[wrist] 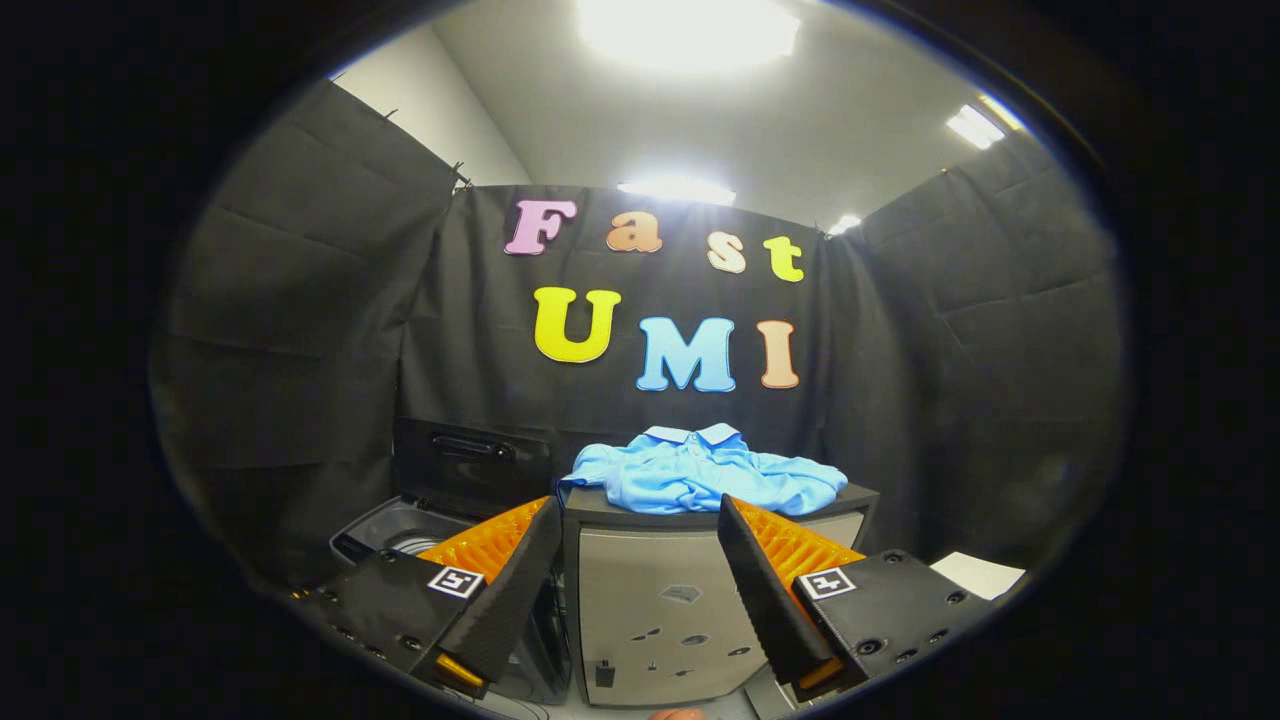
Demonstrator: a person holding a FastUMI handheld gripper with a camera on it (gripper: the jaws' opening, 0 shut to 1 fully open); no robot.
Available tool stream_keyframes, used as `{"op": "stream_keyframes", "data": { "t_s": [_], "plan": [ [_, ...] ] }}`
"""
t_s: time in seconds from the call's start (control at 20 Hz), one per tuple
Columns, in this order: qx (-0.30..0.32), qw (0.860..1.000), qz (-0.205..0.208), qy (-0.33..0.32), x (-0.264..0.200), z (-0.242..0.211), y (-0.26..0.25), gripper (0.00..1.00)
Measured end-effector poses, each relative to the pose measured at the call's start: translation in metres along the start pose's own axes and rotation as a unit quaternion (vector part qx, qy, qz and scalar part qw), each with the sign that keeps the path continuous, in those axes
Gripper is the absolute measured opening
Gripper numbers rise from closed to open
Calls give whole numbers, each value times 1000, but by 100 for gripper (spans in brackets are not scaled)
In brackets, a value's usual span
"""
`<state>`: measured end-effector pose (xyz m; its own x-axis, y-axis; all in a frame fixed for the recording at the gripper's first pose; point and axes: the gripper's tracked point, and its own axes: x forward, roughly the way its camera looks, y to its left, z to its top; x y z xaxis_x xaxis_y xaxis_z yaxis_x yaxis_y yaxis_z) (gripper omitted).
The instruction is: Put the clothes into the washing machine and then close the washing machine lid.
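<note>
Black-cloth booth, ceiling lights on. Beyond left finger: washing machine (400, 525), lid (470, 465) raised upright against wall. Gripper (637, 520) fingers spread wide apart, holding nothing. Ahead between fingers: grey cabinet (660, 600); blue shirt (700, 475) crumpled on its top, beyond fingertips, untouched.

I'm in a recording booth, not a real home. Black cloth (300, 330) hangs as walls on three sides, pinned up below a plain white ceiling (800, 130) with bright panel lights (688, 30). Laundry props staged inside: a top-loading washing machine (400, 525) with its dark lid (470, 462) standing open, just beside a grey cabinet (660, 600) whose dark top holds a blue polo shirt (700, 475). My tongs (637, 580) sit spread apart in front of that cabinet.
</note>
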<state>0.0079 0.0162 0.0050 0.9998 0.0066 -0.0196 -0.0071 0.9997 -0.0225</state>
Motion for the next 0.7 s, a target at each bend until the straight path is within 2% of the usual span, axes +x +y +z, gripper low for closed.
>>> {"op": "stream_keyframes", "data": {
  "t_s": [0.2, 0.45, 0.55, 0.7],
  "plan": [
    [-12, 1000, 9, 3, 17, 9, 4, 98],
    [-15, 1000, -1, 5, 45, 32, -13, 98],
    [-11, 999, 16, 31, 59, 29, -13, 98],
    [5, 999, 6, 44, 75, 41, -34, 98]
  ]
}}
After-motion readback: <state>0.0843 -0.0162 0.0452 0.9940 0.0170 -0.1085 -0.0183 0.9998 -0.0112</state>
